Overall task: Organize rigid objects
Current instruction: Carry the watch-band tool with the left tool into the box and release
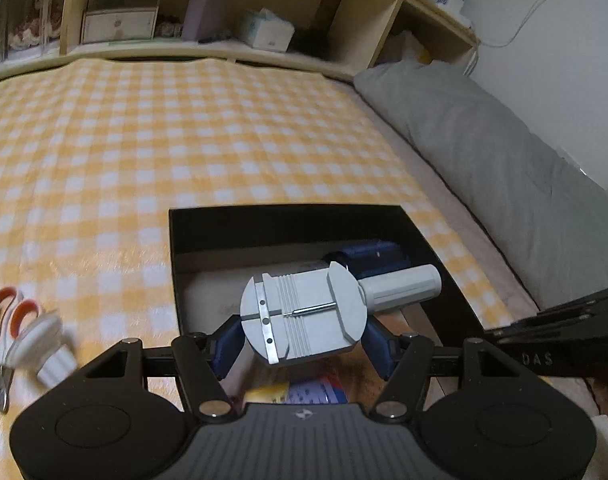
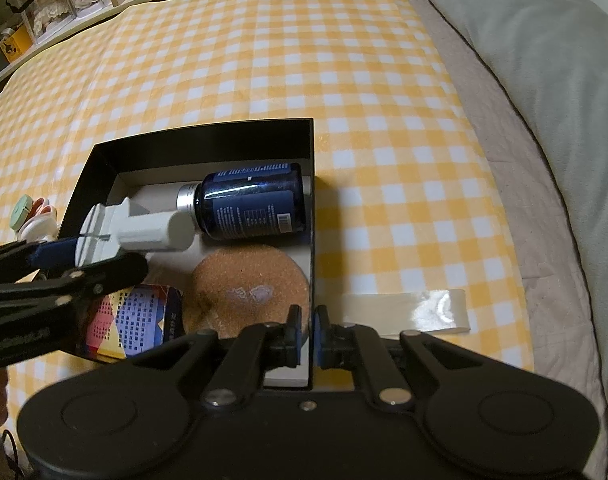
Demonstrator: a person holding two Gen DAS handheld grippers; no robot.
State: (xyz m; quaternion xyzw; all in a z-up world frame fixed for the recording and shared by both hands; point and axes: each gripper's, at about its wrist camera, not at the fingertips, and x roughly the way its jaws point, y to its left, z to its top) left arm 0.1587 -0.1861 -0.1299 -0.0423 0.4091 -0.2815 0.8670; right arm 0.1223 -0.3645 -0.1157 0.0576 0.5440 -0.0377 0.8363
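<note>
My left gripper [image 1: 301, 340] is shut on a grey watch-link remover tool [image 1: 304, 312] and holds it above the open black box [image 1: 263, 220]. The tool also shows in the right wrist view [image 2: 135, 228], over the box's left part. In the box [image 2: 207, 136] lie a dark blue bottle [image 2: 251, 204], a round cork coaster [image 2: 247, 292] and a colourful printed carton [image 2: 143, 320]. My right gripper [image 2: 311, 328] is shut on the box's right wall near the front corner.
Scissors with orange handles [image 1: 11, 316] and a white object [image 1: 43, 344] lie left of the box on the yellow checked cloth. A strip of clear tape [image 2: 408, 312] lies right of the box. A grey pillow [image 1: 484, 152] and wooden shelves [image 1: 223, 20] border the bed.
</note>
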